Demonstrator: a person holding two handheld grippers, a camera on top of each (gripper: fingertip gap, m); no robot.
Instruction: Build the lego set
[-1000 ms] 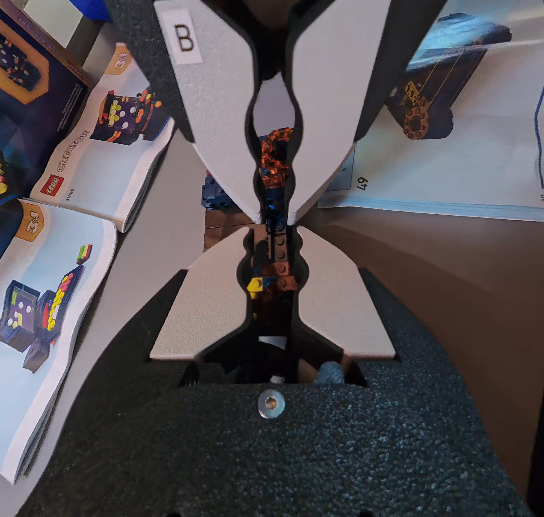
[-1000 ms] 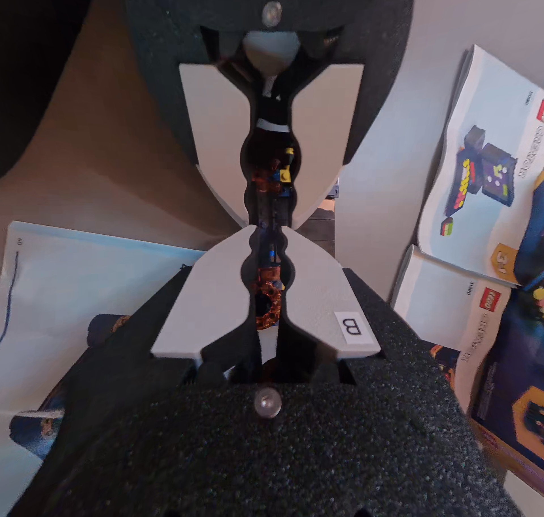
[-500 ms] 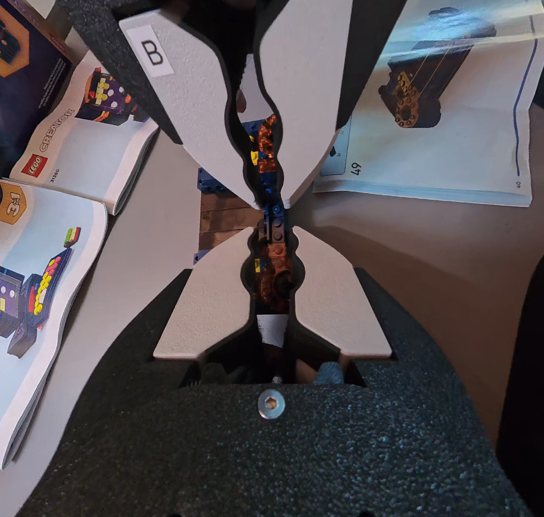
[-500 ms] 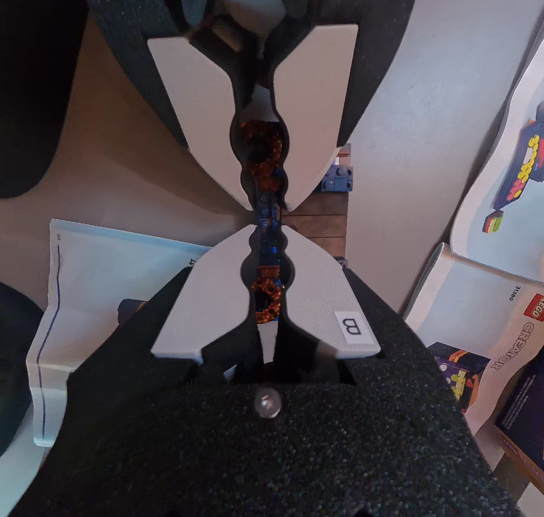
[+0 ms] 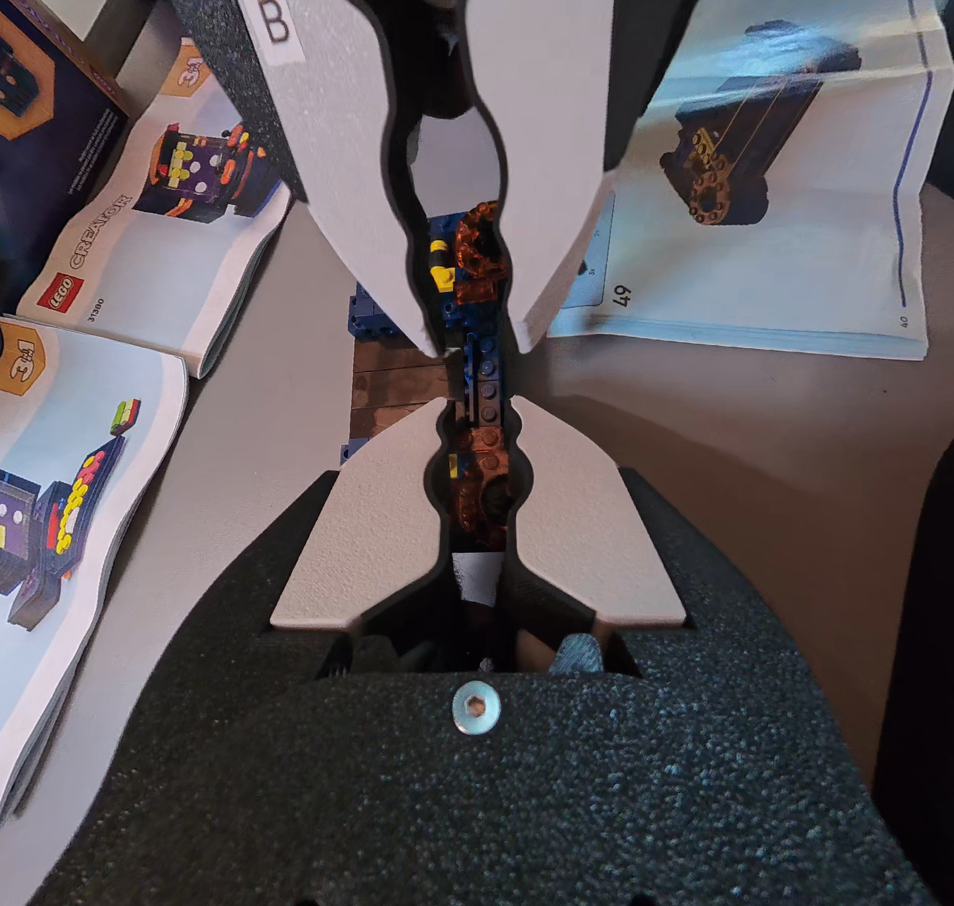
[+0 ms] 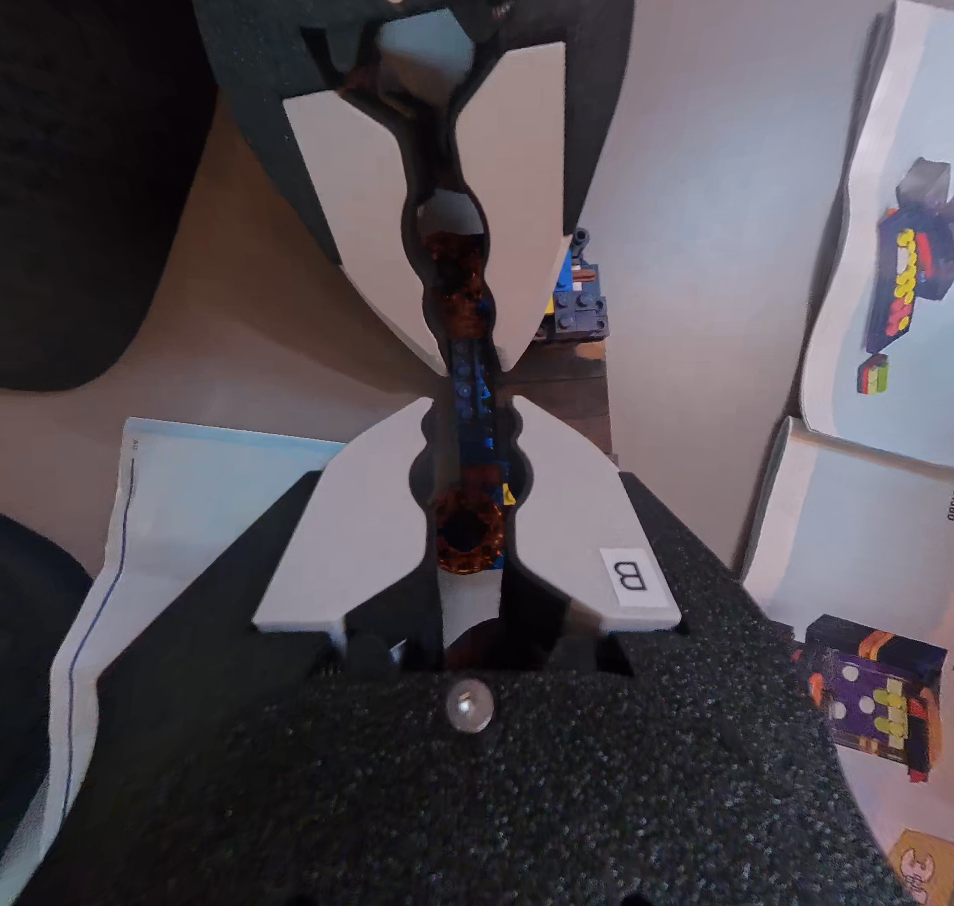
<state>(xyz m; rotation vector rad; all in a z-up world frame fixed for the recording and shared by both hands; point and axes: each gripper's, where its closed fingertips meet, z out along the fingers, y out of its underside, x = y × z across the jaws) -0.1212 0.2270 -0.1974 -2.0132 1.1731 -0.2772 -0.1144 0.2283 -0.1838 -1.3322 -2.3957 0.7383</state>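
Left wrist view showed my left jaws (image 5: 477,406) and right jaws (image 6: 472,406) meeting tip to tip above the counter (image 5: 722,468), both closed on one long blue-and-orange brick assembly (image 5: 482,391) spanning them, apparently mid-joining.

Glossy plastic bricks (image 5: 488,391), blue and translucent orange, are gripped between matt, finely grained white fingers (image 5: 377,520). Rough, speckled black housing (image 5: 464,804) carries a shiny metal screw (image 5: 475,707). Paper booklets (image 5: 155,262) are slightly glossy.
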